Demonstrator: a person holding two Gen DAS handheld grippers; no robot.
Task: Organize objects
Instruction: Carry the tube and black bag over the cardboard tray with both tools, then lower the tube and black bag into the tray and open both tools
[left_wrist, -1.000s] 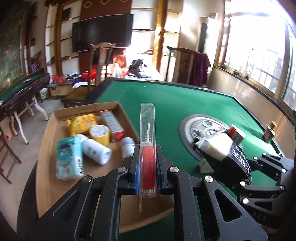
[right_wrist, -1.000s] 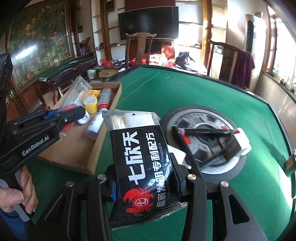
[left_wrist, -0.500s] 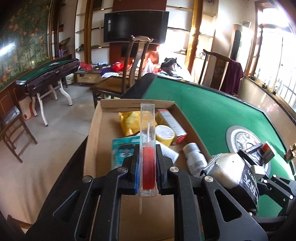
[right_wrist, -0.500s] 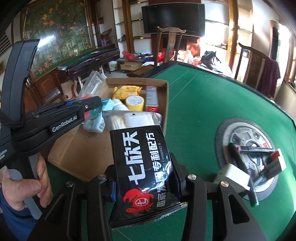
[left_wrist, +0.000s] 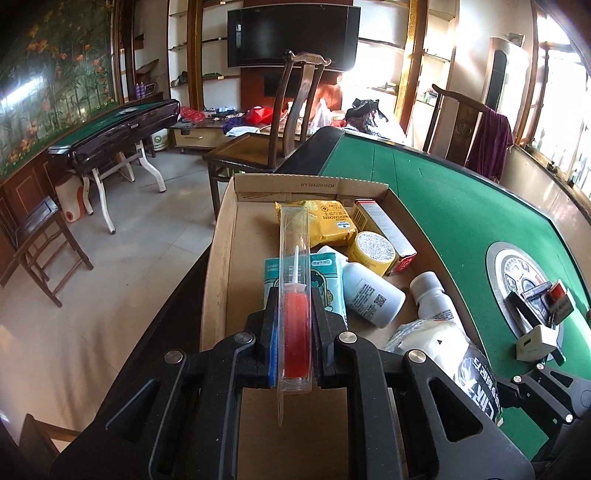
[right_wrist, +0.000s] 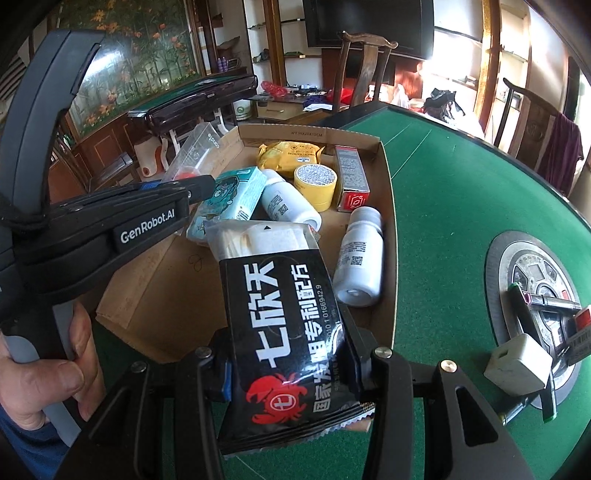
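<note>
Left gripper (left_wrist: 294, 325): clamped narrow on a clear plastic sleeve (left_wrist: 294, 258) with a red-filled syringe inside, sleeve upright between the pads, hanging over the near-left part of the cardboard box (left_wrist: 221, 258). Seen from the right wrist camera as a black body gripped by a hand (right_wrist: 48, 373) at the left edge, tip over the box's left side.

Right gripper (right_wrist: 288, 354): pressed at middling width on a black sachet (right_wrist: 284, 325) with white characters and a red crab mark, its clear top end showing white contents; held above the box's near-right corner.

Inside the box, beyond the grippers: a teal tissue pack (left_wrist: 306, 273) just past the left fingers; a white bottle (left_wrist: 371, 295) lying beside it to the right; a second white bottle (left_wrist: 436, 299) lying along the right wall; a roll of yellow tape (left_wrist: 371, 251) behind the first bottle; a long red-and-tan carton (left_wrist: 388, 232) next to the tape along the right wall; a yellow packet (left_wrist: 325, 221) near the far wall.

Box resting on the left edge of the green felt table (left_wrist: 461, 206). Further right on the table, well apart from the box: a round metal centre plate (right_wrist: 535, 280) bearing a white square adapter (right_wrist: 515, 363), pens (right_wrist: 546, 301) and a small red-labelled item (left_wrist: 557, 295).
</note>
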